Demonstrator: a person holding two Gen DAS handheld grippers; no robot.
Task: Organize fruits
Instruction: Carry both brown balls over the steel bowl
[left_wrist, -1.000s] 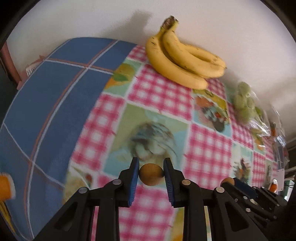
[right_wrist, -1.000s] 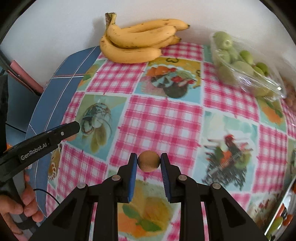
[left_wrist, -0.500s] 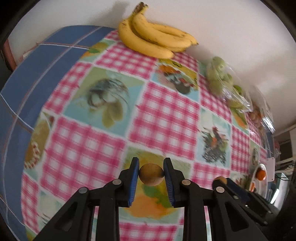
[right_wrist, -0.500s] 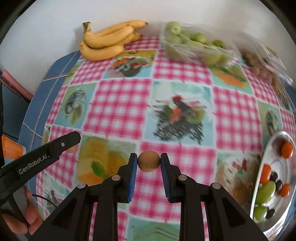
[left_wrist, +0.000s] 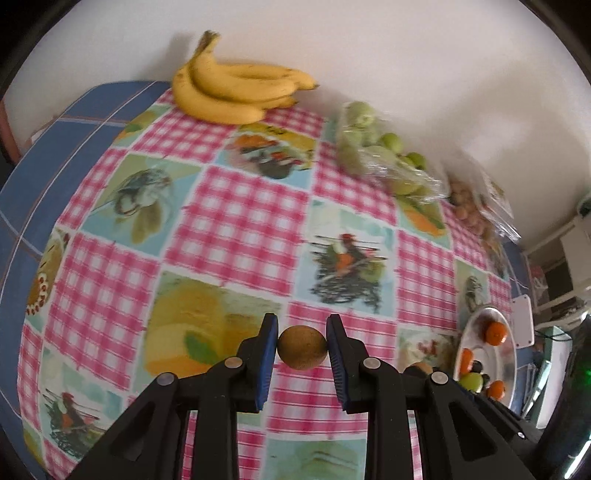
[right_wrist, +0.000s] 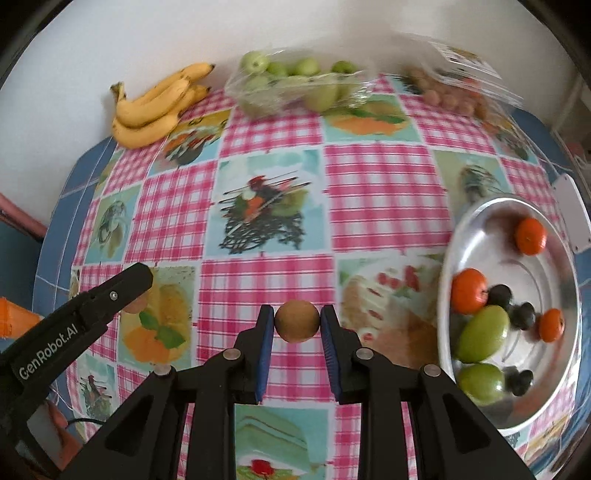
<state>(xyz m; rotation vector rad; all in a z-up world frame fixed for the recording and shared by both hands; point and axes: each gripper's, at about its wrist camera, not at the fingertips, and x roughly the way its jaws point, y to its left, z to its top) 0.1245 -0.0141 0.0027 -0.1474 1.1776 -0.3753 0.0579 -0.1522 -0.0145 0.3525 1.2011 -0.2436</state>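
My left gripper (left_wrist: 302, 349) is shut on a small round brown fruit (left_wrist: 302, 352), held above the checked tablecloth (left_wrist: 236, 218). My right gripper (right_wrist: 297, 319) is shut on a second round brown fruit (right_wrist: 297, 321), just left of a metal bowl (right_wrist: 476, 210). That bowl holds orange fruits (right_wrist: 468, 290), green fruits (right_wrist: 482, 333) and dark berries (right_wrist: 521, 315). In the left wrist view the bowl (left_wrist: 509, 354) lies at the far right. The left gripper's finger (right_wrist: 110, 291) shows at the lower left of the right wrist view.
A bunch of bananas (left_wrist: 236, 90) lies at the back by the wall. Beside it are a clear bag of green fruits (right_wrist: 299, 86) and a bag of small brown fruits (right_wrist: 448, 94). A white flat thing (right_wrist: 571, 216) lies behind the bowl. A hand (right_wrist: 55, 428) holds the left gripper.
Both grippers have travelled to the right across the table, each keeping its brown fruit. The bananas have slid left in both views and the metal bowl has come into view.
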